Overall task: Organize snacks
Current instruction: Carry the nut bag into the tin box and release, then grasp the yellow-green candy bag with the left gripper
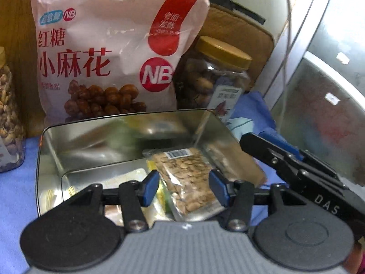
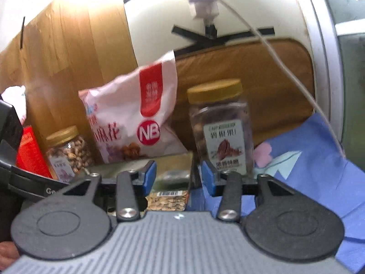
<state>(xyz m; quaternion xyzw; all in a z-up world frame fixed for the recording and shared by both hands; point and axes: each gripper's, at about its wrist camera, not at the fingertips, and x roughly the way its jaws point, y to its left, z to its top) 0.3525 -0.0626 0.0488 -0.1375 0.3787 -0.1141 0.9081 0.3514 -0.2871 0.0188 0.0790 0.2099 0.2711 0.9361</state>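
A clear packet of seeds [image 1: 187,178] leans inside a shiny metal tin [image 1: 91,150], over other small packets. My left gripper [image 1: 186,188] is open just above the tin, its blue pads either side of the seed packet without pressing it. My right gripper [image 2: 178,178] is open over the tin's right edge [image 2: 191,166]; the seed packet [image 2: 167,199] shows below it. The right gripper's black body also shows in the left wrist view [image 1: 296,166], beside the tin's right wall.
A pink snack bag [image 1: 109,52] stands behind the tin. A yellow-lidded jar of nuts [image 1: 214,75] is to its right, another nut jar [image 2: 67,150] to its left, with a red box [image 2: 29,155]. Blue cloth [image 2: 319,159] covers the table; a wooden board and cable lie behind.
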